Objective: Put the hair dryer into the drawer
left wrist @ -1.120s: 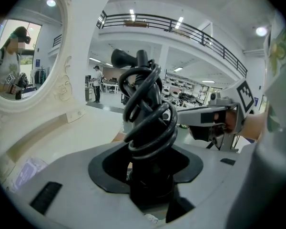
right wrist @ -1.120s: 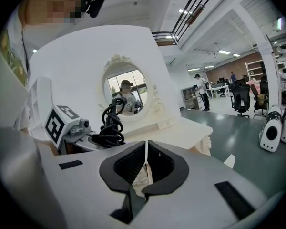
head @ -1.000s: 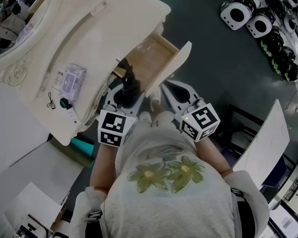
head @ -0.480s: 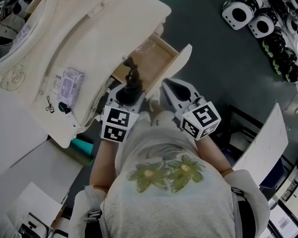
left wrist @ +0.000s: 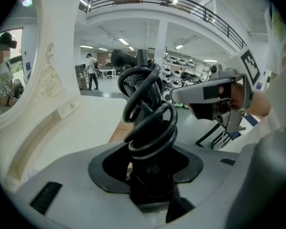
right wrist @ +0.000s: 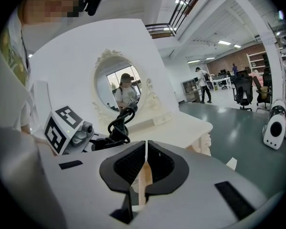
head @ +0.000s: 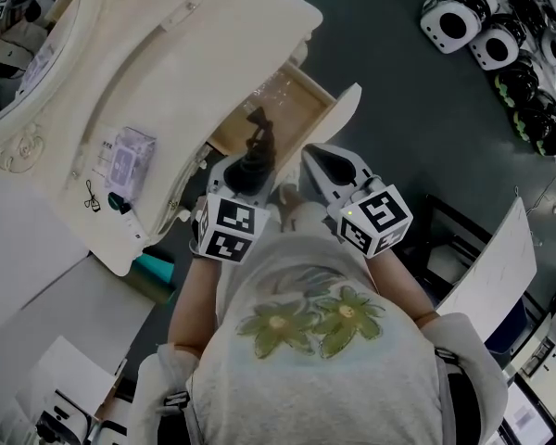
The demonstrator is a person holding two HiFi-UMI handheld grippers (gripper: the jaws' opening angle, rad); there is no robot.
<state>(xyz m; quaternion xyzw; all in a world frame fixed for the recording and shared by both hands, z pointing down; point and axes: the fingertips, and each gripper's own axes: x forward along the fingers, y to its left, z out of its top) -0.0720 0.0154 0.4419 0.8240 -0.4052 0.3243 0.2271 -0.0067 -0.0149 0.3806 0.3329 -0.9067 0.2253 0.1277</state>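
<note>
The left gripper (head: 240, 178) had its jaws spread wide and clamped on the hair dryer (head: 255, 146), gripping the black body low down. The dryer stood up out of the jaws, all black, with its cord (left wrist: 150, 120) wound round it in several loose loops and one dark end poking up above the coil. It hung over the near part of the open drawer (head: 280, 123), just behind the drawer front (head: 341, 117), held in the jaws and not resting inside.

Just beside it, the right gripper (head: 313, 158) pointed at the drawer front. Its jaws were drawn together to a thin slit, and a narrow cream strip showed through the slit. Whether they pinched it could not be told.

The drawer stuck out from the cream table (head: 213, 54). It showed a wooden bottom, with a glossy clear patch toward the back.

On the table top, well to the left of the drawer, lay a pack (head: 130, 154) of wipes. Beyond it stood the oval mirror (head: 23, 44) in its carved frame.
</note>
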